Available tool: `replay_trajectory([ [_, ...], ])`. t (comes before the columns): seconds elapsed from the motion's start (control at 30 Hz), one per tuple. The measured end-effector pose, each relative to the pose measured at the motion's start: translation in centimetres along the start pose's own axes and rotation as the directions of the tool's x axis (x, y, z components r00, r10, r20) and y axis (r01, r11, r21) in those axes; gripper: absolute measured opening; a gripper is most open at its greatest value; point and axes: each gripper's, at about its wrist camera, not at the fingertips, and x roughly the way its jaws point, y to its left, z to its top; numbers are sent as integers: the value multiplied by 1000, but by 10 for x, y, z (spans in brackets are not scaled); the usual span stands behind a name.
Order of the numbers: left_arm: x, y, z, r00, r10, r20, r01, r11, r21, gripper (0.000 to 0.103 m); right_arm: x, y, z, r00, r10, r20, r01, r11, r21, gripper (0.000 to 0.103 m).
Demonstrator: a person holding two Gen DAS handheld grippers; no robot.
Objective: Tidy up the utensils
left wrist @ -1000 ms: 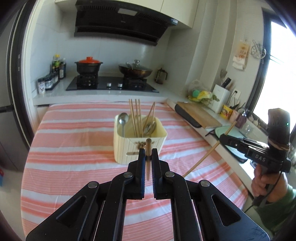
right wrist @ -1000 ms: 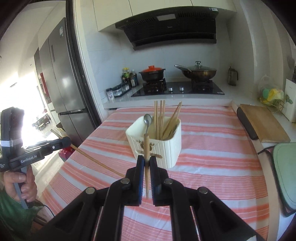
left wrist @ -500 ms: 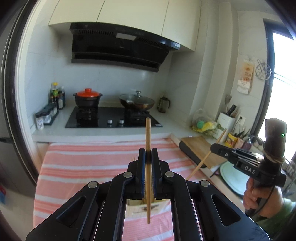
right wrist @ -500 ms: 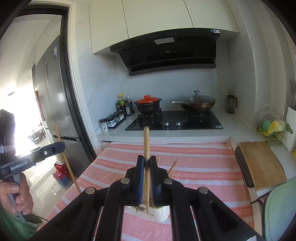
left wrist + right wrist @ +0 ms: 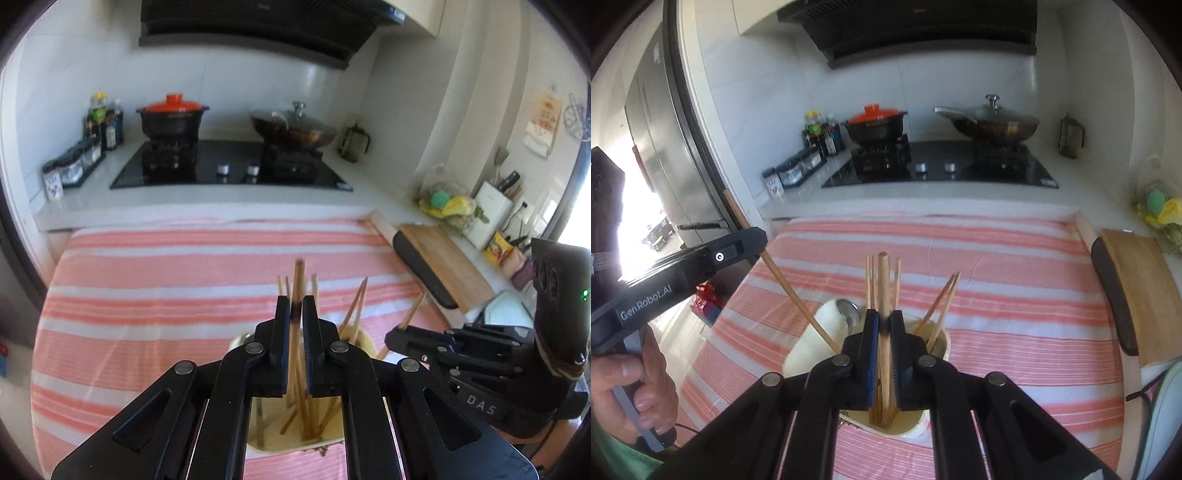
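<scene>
Low at the centre of each view, over the cream holder (image 5: 812, 343) on the striped bench (image 5: 997, 258): dropping in, left claw (image 5: 295, 314) easing open around the left chopstick (image 5: 297, 280), right claw (image 5: 882, 325) clenched on the right chopstick (image 5: 883, 273), tips inside; next, probably release and lift clear.

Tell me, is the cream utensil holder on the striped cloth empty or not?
Not empty. The utensil holder has several chopsticks standing in it and a metal spoon at its left side.
</scene>
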Motion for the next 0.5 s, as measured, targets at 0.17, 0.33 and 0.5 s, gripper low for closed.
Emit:
replay_trajectory([
  [0.17, -2, 5, -20, 999, 52, 4, -52, 999, -3, 75, 23, -15, -7, 1000, -7, -17, 9, 996, 84, 40],
  [0.33, -61, -3, -50, 977, 156, 142, -167, 984, 63, 97, -25, -10, -29, 992, -69, 103, 64, 997, 51, 57],
  [0.5, -118, -43, -98, 875, 382, 297, -433, 893, 128, 103, -84, 18, -68, 964, -162, 213, 165, 986, 4, 86],
])
